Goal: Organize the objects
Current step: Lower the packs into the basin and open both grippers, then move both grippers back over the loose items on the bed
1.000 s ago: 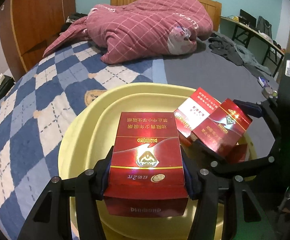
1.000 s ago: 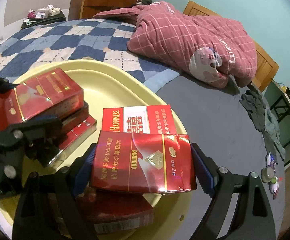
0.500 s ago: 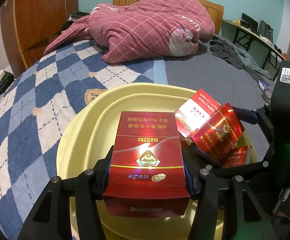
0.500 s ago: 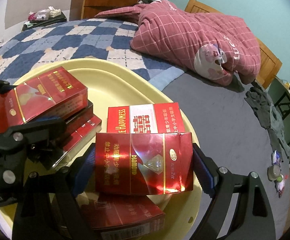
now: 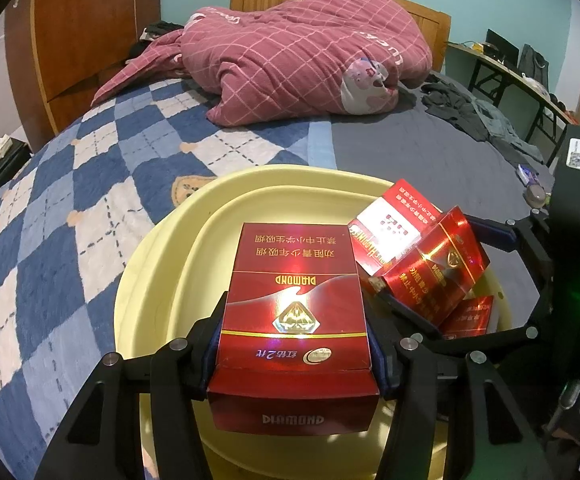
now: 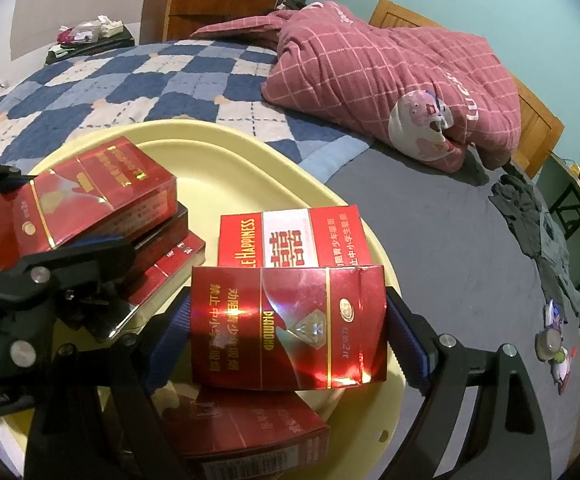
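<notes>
My left gripper (image 5: 294, 344) is shut on a red Diamond cigarette pack (image 5: 294, 280), gripped across its width and held over the yellow tray (image 5: 158, 280). My right gripper (image 6: 288, 332) is shut on a second red Diamond pack (image 6: 286, 328), gripped end to end over the tray's (image 6: 250, 148) right side. A red-and-white Double Happiness pack (image 6: 294, 236) lies flat in the tray behind it. Another red pack (image 6: 250, 432) lies under the right gripper. More red packs (image 6: 170, 256) are stacked below the left gripper (image 6: 50, 212) and its pack (image 6: 82, 204).
The tray sits on a bed with a blue-and-white checked quilt (image 5: 50, 240) and a grey sheet (image 6: 450, 240). A bunched pink blanket (image 5: 302, 64) lies at the head. Dark clothes (image 6: 530, 216) and small items (image 6: 550, 340) lie at the right edge.
The pack in the right gripper has tipped slightly and sits a touch lower over the tray. Both grips are the same and neither hand has shifted.
</notes>
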Tool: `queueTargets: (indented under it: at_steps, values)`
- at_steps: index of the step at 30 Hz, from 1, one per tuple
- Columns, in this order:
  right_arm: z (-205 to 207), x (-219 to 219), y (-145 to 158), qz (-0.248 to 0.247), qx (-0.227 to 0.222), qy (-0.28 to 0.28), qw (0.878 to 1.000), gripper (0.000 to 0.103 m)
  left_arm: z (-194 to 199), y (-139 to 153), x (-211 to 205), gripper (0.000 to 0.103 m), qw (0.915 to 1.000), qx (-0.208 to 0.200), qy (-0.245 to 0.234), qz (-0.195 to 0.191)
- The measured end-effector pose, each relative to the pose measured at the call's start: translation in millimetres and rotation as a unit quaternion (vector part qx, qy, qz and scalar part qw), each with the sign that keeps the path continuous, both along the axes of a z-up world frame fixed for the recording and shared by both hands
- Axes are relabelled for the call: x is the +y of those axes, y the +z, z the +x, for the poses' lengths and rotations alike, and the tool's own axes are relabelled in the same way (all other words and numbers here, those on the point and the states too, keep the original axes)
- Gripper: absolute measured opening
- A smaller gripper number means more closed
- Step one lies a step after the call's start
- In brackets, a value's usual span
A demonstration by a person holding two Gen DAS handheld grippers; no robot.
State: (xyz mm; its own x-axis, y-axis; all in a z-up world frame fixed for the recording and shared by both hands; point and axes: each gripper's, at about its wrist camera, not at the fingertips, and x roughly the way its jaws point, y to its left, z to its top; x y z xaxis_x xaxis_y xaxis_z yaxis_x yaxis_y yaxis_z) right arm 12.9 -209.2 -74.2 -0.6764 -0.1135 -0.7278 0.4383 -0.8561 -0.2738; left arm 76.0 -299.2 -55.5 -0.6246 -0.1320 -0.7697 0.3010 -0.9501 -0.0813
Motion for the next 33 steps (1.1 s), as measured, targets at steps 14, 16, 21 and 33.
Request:
queueTargets:
  at_steps: [14, 16, 21, 33]
  values:
    - [11.3, 6.2, 18.5, -0.015, 0.013, 0.007, 1.000, 0.103, 12.7, 20.4, -2.0, 0.103, 0.9989, 0.035, 0.029, 0.008]
    - [11.5, 13.7, 24.7, -0.019, 0.015, -0.007, 1.000, 0.103, 14.8, 29.4, -1.9, 0.103, 0.9988, 0.034, 0.033, 0.014]
    - [14.5, 33.5, 44.6, -0.038, 0.020, -0.031, 0.999, 0.103, 19.5, 53.1, 6.7, 0.103, 0.9983, 0.043, 0.038, -0.007]
    - [33.5, 141.7, 74.1, -0.055, 0.044, -0.109, 0.992, 0.103, -16.6, 78.7, 87.0, 0.103, 0.9985, 0.054, -0.013, -0.004]
